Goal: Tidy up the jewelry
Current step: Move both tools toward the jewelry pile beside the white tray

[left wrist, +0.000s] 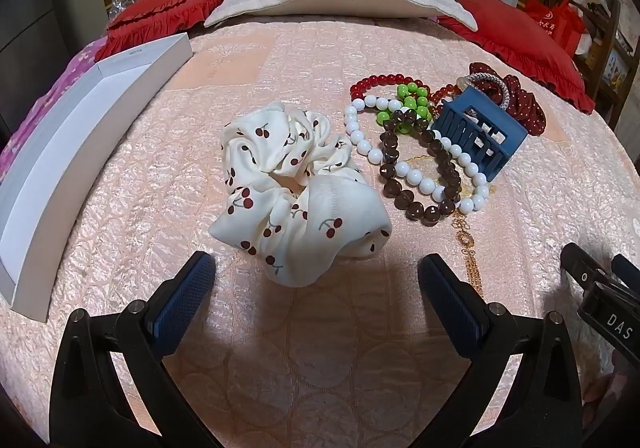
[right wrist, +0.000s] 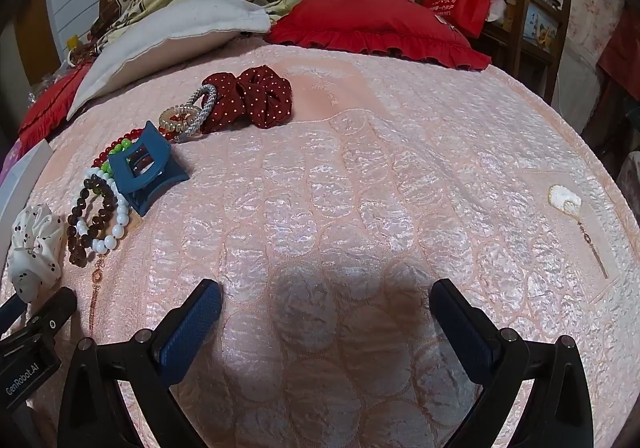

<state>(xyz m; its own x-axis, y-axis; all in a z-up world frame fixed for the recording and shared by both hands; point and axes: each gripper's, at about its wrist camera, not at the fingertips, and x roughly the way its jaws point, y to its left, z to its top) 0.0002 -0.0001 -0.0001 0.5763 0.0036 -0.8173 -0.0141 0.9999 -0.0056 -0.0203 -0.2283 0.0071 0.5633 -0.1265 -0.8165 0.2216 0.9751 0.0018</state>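
Lying on pink quilted bedspread (left wrist: 168, 176): crumpled white cherry-print scrunchie (left wrist: 296, 200), round glossy bead bracelets (left wrist: 416, 168) overlapping just beside it, blue plastic claw clip (left wrist: 476, 132). White shallow box (left wrist: 76, 120) at left. Left gripper (left wrist: 316, 284) and right gripper (right wrist: 326, 308) jaws wide, nothing held.

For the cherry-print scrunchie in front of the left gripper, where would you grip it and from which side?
Grip the cherry scrunchie across its near bulging fold, coming from above and the near side with the left gripper, whose jaws stand open. The fabric is soft and bunched, so it should pinch easily. Its left side is clear; the beaded bracelets crowd its right.
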